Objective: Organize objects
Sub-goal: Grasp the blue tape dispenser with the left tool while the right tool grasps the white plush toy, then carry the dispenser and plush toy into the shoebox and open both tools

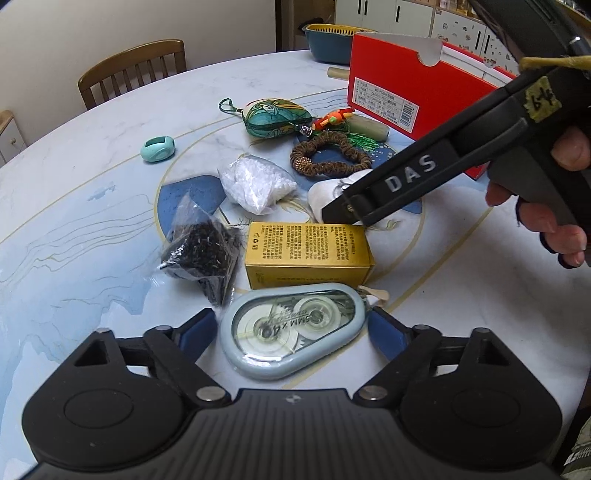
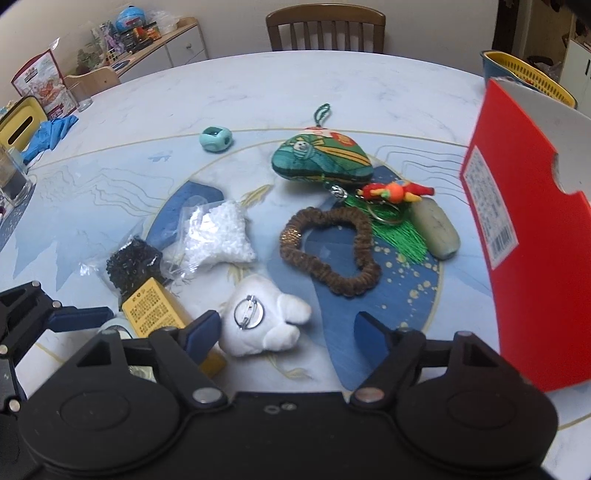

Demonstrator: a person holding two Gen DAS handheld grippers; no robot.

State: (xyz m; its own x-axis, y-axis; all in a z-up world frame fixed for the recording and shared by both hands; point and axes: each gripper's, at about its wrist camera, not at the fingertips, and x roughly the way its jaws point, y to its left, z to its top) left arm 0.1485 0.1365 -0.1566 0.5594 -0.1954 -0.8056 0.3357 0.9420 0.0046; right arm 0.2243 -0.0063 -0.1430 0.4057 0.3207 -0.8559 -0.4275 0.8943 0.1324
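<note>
Small items lie on a round marble table [image 1: 74,221]. My left gripper [image 1: 291,325] is open, its jaws on either side of a grey correction tape dispenser [image 1: 291,330]. Beyond it lie a yellow box [image 1: 306,254], a bag of black beads [image 1: 203,251] and a bag of white beads [image 1: 255,182]. My right gripper [image 2: 291,328] is open, low over a white plush brooch [image 2: 266,321]. Beyond it lie a brown bead bracelet [image 2: 328,251], a green pouch [image 2: 319,158], a red-orange charm [image 2: 395,192], a jade-coloured stone [image 2: 436,230] and a teal ring [image 2: 216,139].
An open red box [image 2: 535,258] stands at the right of the table. A blue and yellow basket [image 1: 332,40] sits behind it. Wooden chairs [image 2: 325,27] stand at the far edge. A blue cloth [image 2: 48,134] and glass containers [image 2: 13,177] lie at the left.
</note>
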